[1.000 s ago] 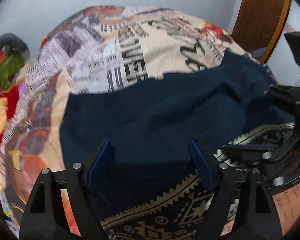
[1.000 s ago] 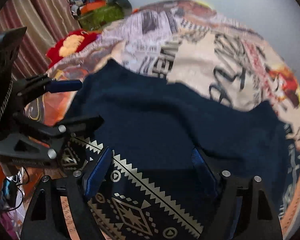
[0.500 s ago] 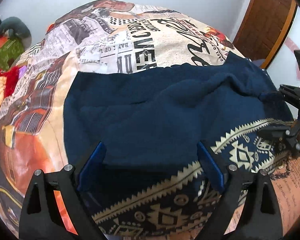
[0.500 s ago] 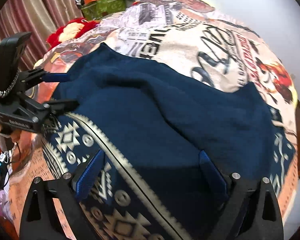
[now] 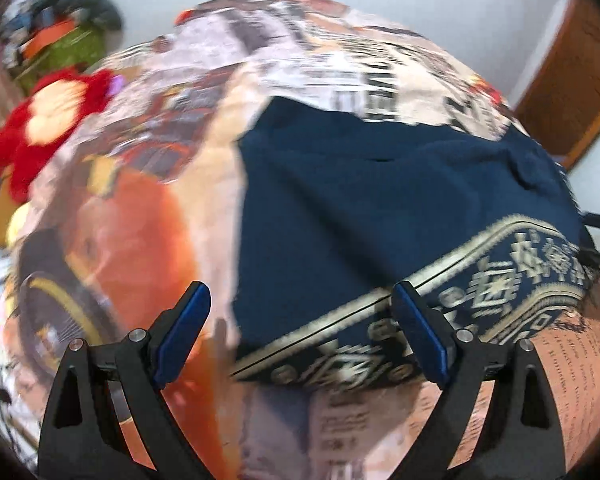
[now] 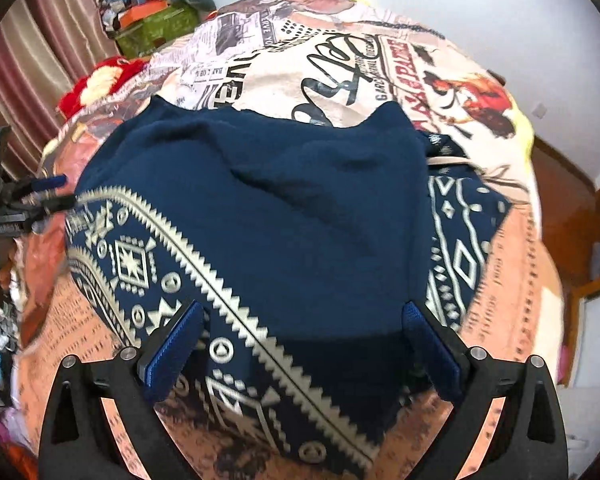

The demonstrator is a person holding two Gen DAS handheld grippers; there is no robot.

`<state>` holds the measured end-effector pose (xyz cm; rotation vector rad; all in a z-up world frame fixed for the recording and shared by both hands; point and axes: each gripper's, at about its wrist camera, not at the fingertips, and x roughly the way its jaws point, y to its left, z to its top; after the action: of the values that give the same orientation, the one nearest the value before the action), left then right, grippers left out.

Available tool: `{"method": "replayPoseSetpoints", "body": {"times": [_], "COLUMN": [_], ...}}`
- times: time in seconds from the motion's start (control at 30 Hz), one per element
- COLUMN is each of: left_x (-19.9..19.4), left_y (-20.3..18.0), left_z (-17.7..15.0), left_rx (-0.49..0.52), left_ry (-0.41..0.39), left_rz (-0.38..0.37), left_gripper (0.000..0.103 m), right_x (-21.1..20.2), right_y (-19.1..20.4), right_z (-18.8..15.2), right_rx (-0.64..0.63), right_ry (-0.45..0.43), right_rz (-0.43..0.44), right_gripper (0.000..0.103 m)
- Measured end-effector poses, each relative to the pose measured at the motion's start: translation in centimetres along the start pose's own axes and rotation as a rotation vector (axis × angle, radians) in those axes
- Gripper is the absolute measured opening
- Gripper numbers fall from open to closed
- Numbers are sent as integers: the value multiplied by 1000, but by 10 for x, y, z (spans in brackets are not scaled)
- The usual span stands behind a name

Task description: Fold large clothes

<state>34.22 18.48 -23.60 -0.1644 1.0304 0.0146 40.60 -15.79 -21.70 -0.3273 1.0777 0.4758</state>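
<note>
A large navy garment (image 6: 292, 208) with a cream patterned border lies folded over on the printed bedspread (image 6: 340, 52). It also shows in the left wrist view (image 5: 372, 208), with its patterned band (image 5: 500, 280) along the near edge. My left gripper (image 5: 304, 332) is open and empty, above the garment's near left corner. My right gripper (image 6: 300, 344) is open and empty, over the garment's near edge. The left gripper also shows at the left edge of the right wrist view (image 6: 48, 192), beside the garment's left corner.
A red plush toy (image 5: 40, 128) and a green box with clutter (image 5: 60, 48) lie at the bed's far left. A wooden door (image 5: 568, 80) stands at the right. A curtain (image 6: 28, 60) hangs at the left.
Both grippers have drawn back from the garment and stay open. The left gripper has shifted left, so more bedspread and the red toy show. The garment lies still.
</note>
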Motion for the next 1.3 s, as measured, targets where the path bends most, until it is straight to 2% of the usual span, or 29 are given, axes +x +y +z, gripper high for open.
{"method": "replayPoseSetpoints", "body": {"times": [0.1,0.23,0.33,0.4,0.57,0.73,0.83,0.9,1.0,1.17,1.23,1.3], "left_x": [-11,-34,-44,-46,-25,9,24,27,35,59,71,79], "left_y": [17,31,35,37,33,31,31,31,28,34,36,34], "left_z": [-6,-13,-17,-24,-44,-64,-71,-71,-63,-48,-42,-31], "left_rx": [-59,-122,-184,-264,-449,-610,-697,-722,-736,-805,-838,-847], "left_ry": [-4,-42,-61,-60,17,136,175,166,160,118,112,97], "left_rz": [37,73,55,-3,-192,-384,-492,-510,-585,-691,-709,-694], "left_gripper": [92,93,93,93,93,93,93,93,93,93,92,87], "right_x": [-7,-22,-35,-44,-47,-21,5,22,39,54,57,57], "right_y": [6,15,24,34,64,92,103,107,107,91,85,84], "right_z": [-3,1,10,20,44,55,54,51,47,53,51,50], "right_rx": [-22,-28,-30,-36,-53,-127,-193,-234,-247,-162,-130,-132], "right_ry": [-2,-44,-91,-137,-192,-151,-86,-42,-7,63,77,75], "right_rz": [-42,-40,-35,-32,6,1,-25,-44,-42,49,92,100], "right_gripper": [100,99,99,99,100,100,99,99,100,103,103,103]}}
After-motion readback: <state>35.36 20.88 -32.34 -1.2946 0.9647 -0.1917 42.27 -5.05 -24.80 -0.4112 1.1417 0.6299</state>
